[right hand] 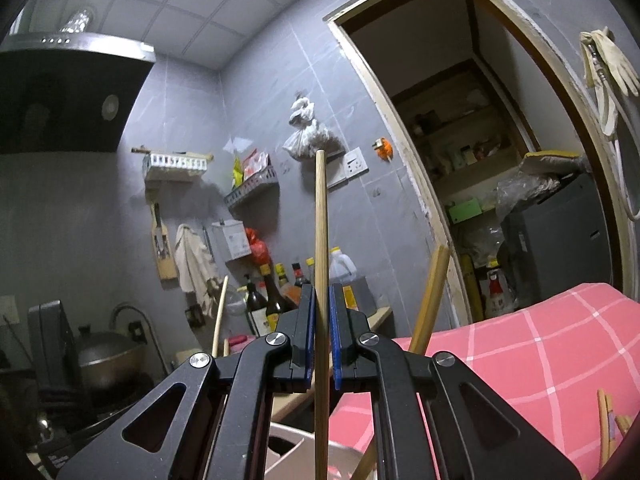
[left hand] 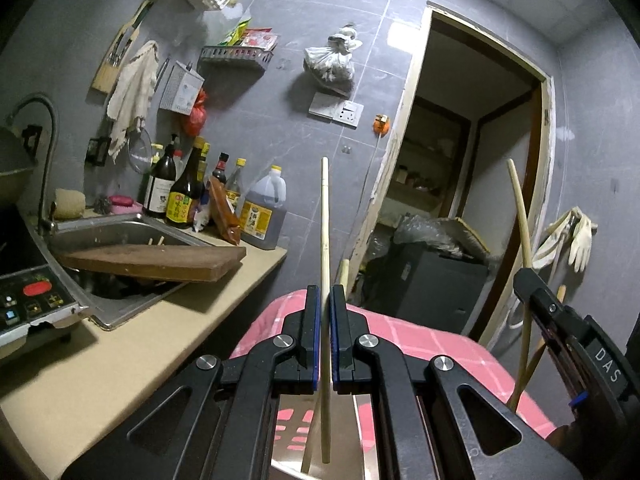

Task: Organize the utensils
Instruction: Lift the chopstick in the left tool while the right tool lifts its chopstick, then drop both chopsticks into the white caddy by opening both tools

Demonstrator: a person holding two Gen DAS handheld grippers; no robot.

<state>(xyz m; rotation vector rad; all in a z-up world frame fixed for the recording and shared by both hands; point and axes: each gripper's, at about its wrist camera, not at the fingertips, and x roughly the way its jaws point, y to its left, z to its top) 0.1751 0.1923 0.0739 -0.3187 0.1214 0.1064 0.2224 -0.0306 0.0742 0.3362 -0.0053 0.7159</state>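
Left gripper (left hand: 325, 300) clamped on a pale chopstick (left hand: 325, 216), pads pressed to both sides of the stick. Stick upright, running from six o'clock below the pads straight up to twelve o'clock above the tips. Behind, at nine o'clock, a steel sink (left hand: 120, 232) with a wooden board (left hand: 160, 262) laid across it, on a beige counter (left hand: 100, 360). Beneath the jaws, a pink checked cloth (left hand: 420, 340).

Right gripper (right hand: 320, 300) shut tight on a darker chopstick (right hand: 321, 220), likewise upright from six to twelve o'clock. At two o'clock of its tips, another stick (right hand: 434, 280), leaning. In the left wrist view, right gripper at four o'clock.
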